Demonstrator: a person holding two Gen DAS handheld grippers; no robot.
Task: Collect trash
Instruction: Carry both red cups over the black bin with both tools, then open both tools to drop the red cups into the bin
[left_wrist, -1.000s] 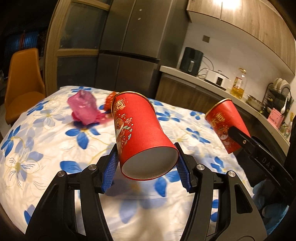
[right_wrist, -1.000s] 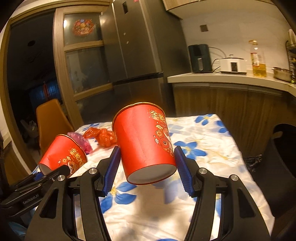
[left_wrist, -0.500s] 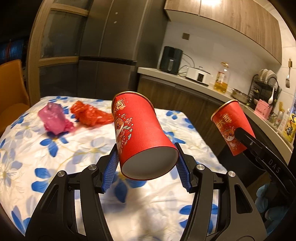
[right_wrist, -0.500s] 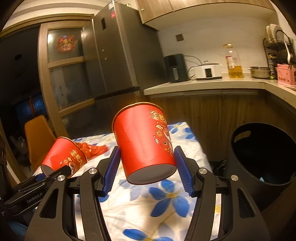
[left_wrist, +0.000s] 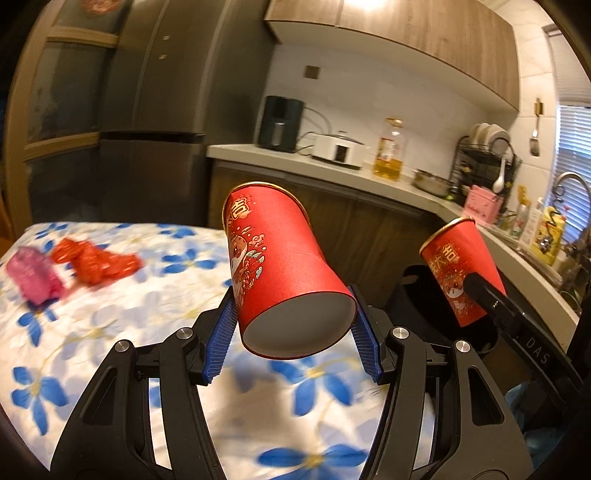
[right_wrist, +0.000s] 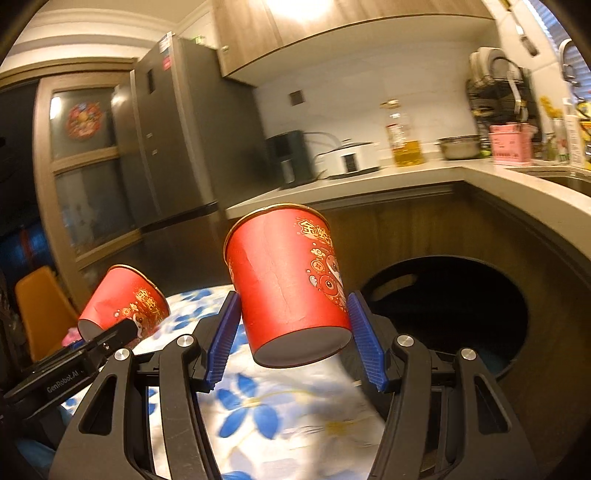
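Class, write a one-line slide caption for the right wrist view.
Right gripper carries a red paper cup toward the black trash bin beside the flowered table.

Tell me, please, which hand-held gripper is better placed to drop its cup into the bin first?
Probably the right hand-held gripper: its red cup hangs beside the black bin, while the left cup is over the table.

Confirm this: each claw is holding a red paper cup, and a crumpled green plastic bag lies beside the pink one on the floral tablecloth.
Not quite. The left claw and right claw each hold a red paper cup, but the crumpled bag beside the pink bag on the floral tablecloth is red, not green, as the left wrist view shows.
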